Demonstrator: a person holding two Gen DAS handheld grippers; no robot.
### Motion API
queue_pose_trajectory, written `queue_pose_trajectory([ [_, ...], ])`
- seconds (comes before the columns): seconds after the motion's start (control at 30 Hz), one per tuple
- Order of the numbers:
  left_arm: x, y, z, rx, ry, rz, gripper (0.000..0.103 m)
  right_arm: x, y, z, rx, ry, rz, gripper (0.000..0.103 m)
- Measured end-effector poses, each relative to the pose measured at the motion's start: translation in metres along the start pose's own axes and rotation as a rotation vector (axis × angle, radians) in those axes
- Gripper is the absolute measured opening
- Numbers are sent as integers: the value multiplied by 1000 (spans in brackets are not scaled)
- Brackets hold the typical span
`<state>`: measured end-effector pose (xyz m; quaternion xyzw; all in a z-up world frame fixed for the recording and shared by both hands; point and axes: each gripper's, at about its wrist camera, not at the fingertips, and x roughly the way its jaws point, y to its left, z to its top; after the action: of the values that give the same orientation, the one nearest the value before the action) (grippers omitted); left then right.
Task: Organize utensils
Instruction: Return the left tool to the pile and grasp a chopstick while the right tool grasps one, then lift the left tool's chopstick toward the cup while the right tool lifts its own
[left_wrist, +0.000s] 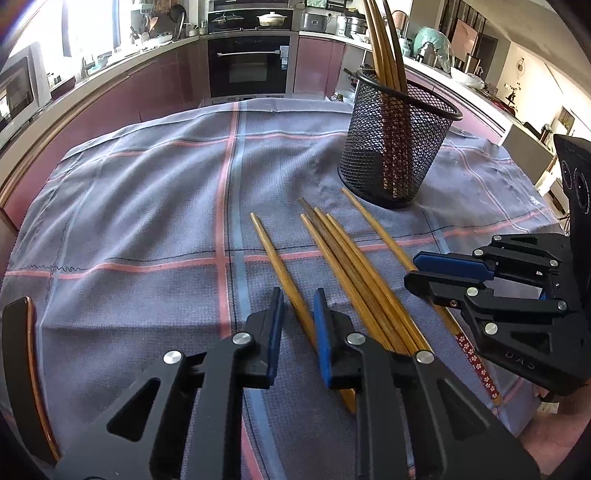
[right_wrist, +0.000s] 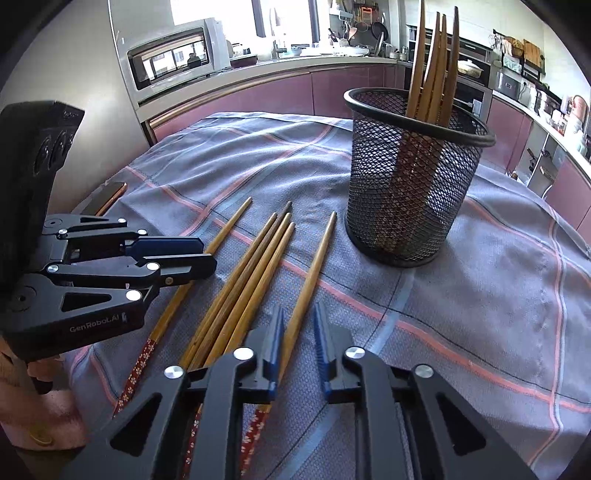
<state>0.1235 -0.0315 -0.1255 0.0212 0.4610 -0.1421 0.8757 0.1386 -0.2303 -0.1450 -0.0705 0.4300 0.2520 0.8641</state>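
Several wooden chopsticks lie on the checked cloth (left_wrist: 147, 206) in front of a black mesh holder (left_wrist: 395, 147) (right_wrist: 413, 184), and more chopsticks (left_wrist: 384, 44) (right_wrist: 436, 62) stand in the holder. My left gripper (left_wrist: 299, 295) (right_wrist: 208, 254) is shut on the leftmost chopstick (left_wrist: 266, 240) (right_wrist: 232, 221), near its thick end. My right gripper (right_wrist: 297, 314) (left_wrist: 412, 267) is shut on the rightmost chopstick (right_wrist: 321, 247) (left_wrist: 369, 221), which has a red flowered end. A bundle of several chopsticks (left_wrist: 332, 243) (right_wrist: 266, 251) lies between the two grippers, untouched.
A dark phone (left_wrist: 22, 369) (right_wrist: 107, 197) lies at the cloth's left edge. A hand in a pink sleeve (right_wrist: 37, 413) holds the left gripper. Purple kitchen cabinets, an oven (left_wrist: 249, 62) and a microwave (right_wrist: 170, 55) ring the table.
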Motion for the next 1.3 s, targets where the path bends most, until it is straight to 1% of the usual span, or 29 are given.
queue_pose_trajectory([
  [0.13, 0, 0, 1, -32, -2, 6, 13, -2, -4, -1, 24, 1, 23, 5],
  [0.33, -4, 5, 0, -77, -1, -5, 8, -11, -7, -6, 40, -11, 43, 5],
  [0.47, -10, 6, -1, -80, -8, -29, 7, -22, -10, -7, 47, -37, 72, 5],
  [0.7, -28, 4, 2, -70, -44, -52, 7, -43, -11, -4, 45, -99, 117, 5],
  [0.93, -54, 7, 8, -73, -95, -106, 7, -61, -14, 2, 55, -154, 139, 5],
  [1.17, -90, 8, 19, -68, -185, -187, 7, -83, -22, 11, 84, -246, 160, 5],
  [1.3, -110, 12, 25, -74, -236, -220, 7, -92, -28, 15, 100, -285, 165, 5],
])
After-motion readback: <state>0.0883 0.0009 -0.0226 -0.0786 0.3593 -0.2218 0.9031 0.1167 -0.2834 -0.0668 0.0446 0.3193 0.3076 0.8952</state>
